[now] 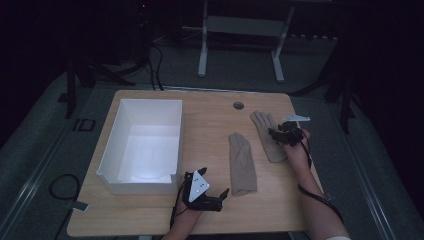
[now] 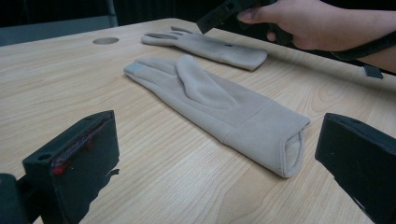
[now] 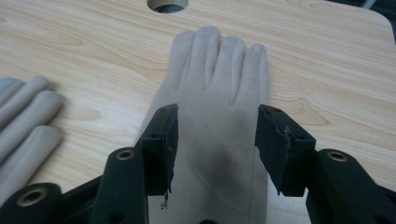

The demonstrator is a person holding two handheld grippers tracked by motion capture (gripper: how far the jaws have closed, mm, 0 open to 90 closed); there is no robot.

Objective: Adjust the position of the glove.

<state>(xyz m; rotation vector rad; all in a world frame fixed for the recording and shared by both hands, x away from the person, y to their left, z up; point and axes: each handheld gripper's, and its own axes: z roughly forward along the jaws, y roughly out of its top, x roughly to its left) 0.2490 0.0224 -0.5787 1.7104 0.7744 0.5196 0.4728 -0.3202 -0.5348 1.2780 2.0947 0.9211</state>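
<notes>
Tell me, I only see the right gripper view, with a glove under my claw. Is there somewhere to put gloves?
Observer: Yes, a white box stands open on the left part of the table.
Operator: Where is my other claw?
Observer: The left claw is near the table's front edge, open, aimed at the cuff of the second glove.
Operator: Does it touch that glove?
Observer: No. In the left gripper view the cuff lies ahead of its jaws, apart from both.

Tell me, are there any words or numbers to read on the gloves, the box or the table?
None that can be read.
Gloves: plain beige, no label showing.
White box: plain, no print.
Wooden table: bare wood, no writing.
Floor mark left of the table: looks like "ID", too dim to be sure.
</notes>
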